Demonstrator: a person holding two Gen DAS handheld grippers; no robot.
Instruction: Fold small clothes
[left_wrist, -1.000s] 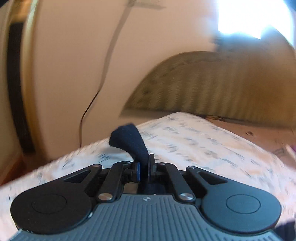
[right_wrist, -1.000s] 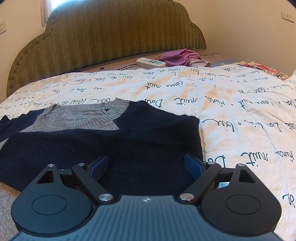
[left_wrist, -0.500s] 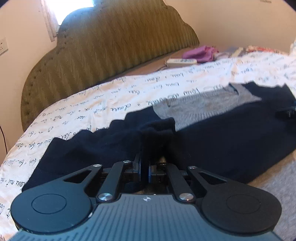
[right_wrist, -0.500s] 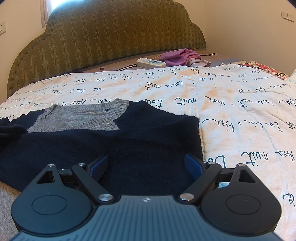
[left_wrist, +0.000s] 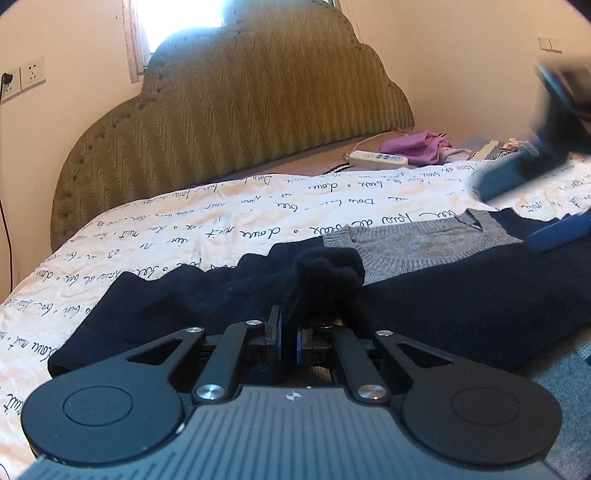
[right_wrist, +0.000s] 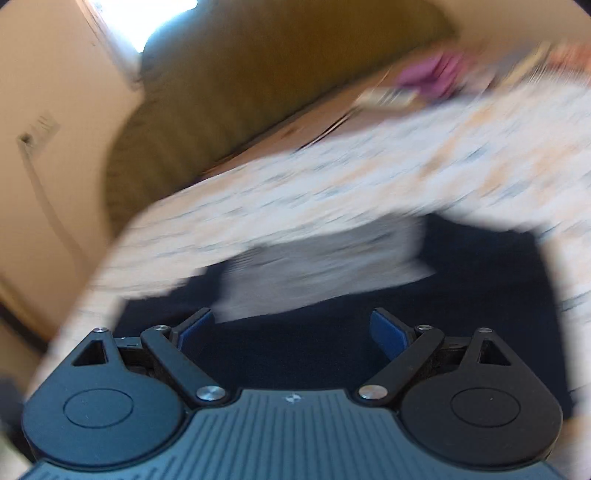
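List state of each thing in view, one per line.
left gripper: shut on sleeve
sleeve: bunched, pinched in the left gripper
sweater: flat on the quilt, grey collar up
right gripper: open, holding nothing, view blurred
quilt: spread over the bed
power strip: lying by the headboard

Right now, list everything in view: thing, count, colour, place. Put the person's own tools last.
sweater: one, navy with a grey neck panel, spread flat on the quilt.
sleeve: one, navy, bunched up and pinched in the left gripper.
quilt: one, white with black handwriting, covering the bed.
headboard: one, olive green, against the wall.
power strip: one, white, by the headboard.
purple cloth: one, crumpled beside the power strip.
wall socket: one, white, upper left wall.
left gripper: one, black, jaws shut on the sleeve.
right gripper: one, black with blue pads, jaws wide open above the sweater, blurred.
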